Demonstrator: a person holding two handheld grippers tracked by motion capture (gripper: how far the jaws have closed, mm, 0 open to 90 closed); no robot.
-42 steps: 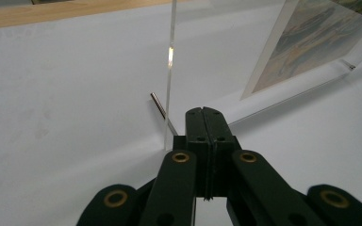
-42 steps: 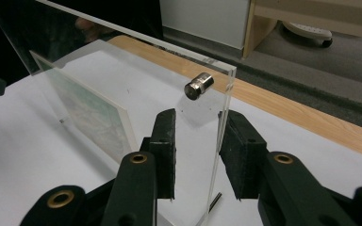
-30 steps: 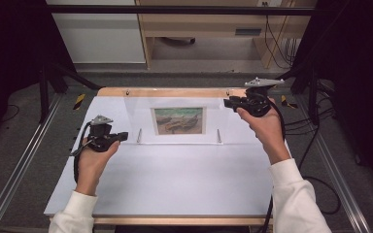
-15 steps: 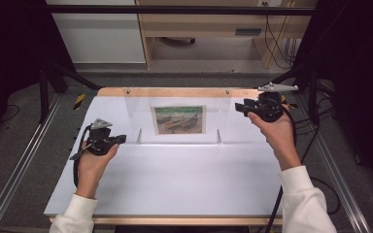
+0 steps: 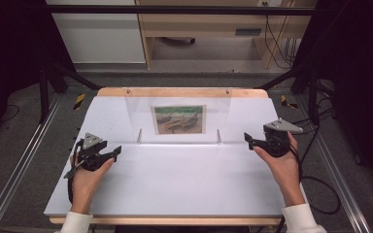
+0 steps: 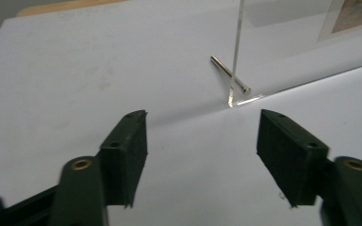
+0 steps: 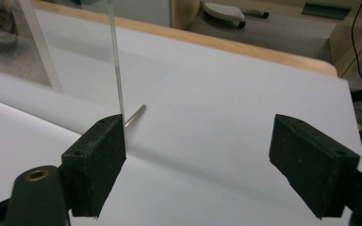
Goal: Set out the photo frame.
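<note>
My left tongs (image 5: 118,151) and right tongs (image 5: 247,138), matte black blocks, have just been opening and gape wide, gripping nothing. Between them the clear, glossy acrylic picture stand (image 5: 178,119) sits upright mid-desk on slim brass pins (image 6: 229,74), over the smooth white desk (image 5: 184,184).

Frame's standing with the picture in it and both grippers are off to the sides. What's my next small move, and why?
Probably draw both hands back a little. The acrylic frame stands upright on its pins, picture inside. The left gripper and right gripper have just been opening, with nothing between their jaws, so the work looks finished.
</note>
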